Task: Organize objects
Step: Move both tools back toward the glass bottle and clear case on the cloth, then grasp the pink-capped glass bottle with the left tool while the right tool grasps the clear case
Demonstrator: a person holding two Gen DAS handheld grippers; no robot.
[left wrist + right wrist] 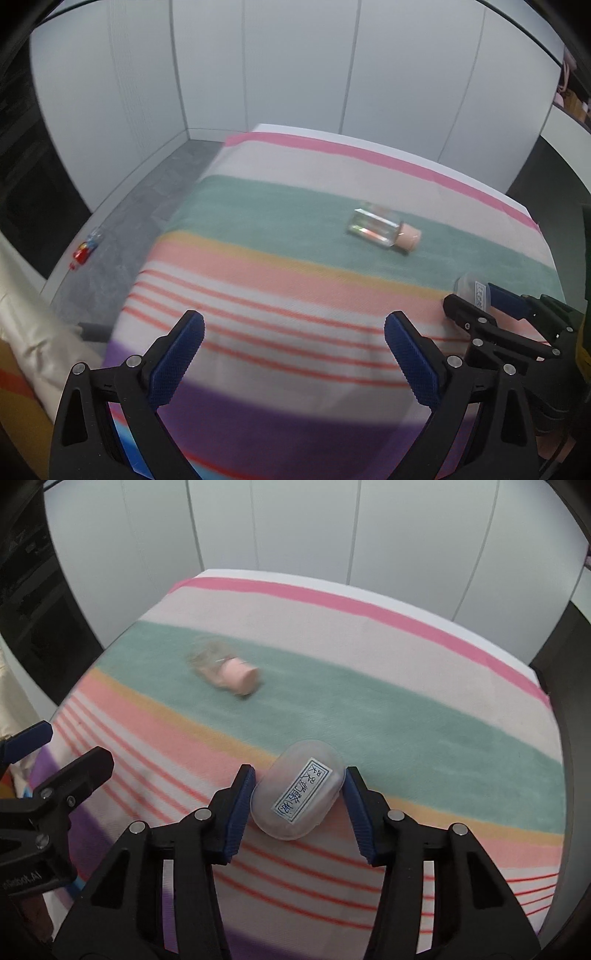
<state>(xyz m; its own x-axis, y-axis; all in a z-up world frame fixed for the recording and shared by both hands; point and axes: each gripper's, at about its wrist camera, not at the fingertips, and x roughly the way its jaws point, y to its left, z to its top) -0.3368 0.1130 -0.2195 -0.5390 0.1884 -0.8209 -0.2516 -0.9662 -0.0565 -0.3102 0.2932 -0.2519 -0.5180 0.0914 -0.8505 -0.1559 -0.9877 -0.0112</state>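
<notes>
An oval clear plastic case point(299, 794) with a white label lies on the striped cloth point(406, 646), and my right gripper point(299, 773) is shut on it, a blue pad pressed to each side. In the left wrist view the same case point(468, 287) shows between the right gripper point(472, 295) fingers at the right edge. A clear glass bottle point(376, 225) with a pink cap lies on its side on the green stripe, farther back; it is blurred in the right wrist view point(225, 668). My left gripper point(294, 319) hangs open over the thin red stripes with nothing between its fingers.
The cloth covers a table that ends near white wall panels point(295, 66) at the back. Grey floor point(147, 206) lies to the left, with a small red object point(83, 251) on it. Cream fabric point(29, 314) sits at the near left. The left gripper point(74, 744) stands just left of the right one.
</notes>
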